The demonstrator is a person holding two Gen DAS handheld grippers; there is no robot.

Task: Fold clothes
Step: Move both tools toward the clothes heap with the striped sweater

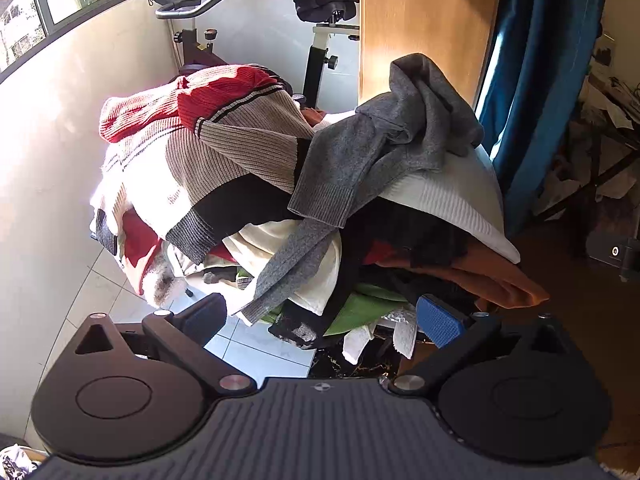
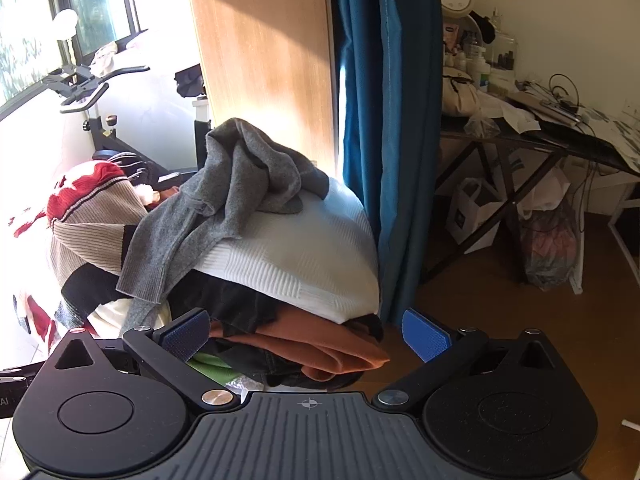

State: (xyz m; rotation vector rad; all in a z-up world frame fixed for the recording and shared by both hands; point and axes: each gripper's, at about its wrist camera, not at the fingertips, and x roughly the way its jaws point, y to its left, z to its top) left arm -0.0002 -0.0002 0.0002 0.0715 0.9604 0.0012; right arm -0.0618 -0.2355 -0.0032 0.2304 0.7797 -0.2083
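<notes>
Beside the blue curtain (image 2: 372, 120), I saw ribbed knits heaped (image 1: 320, 200); left gripper (image 1: 320, 320) and right gripper (image 2: 306, 336) gaped empty.

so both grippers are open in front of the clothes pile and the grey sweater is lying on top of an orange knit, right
Not quite. The grey sweater lies on a white knit, not an orange one; the orange garment sits lower in the pile, under the white knit. The right wrist view shows this. The rest holds: the left gripper and right gripper are both open in front of the pile.
</notes>
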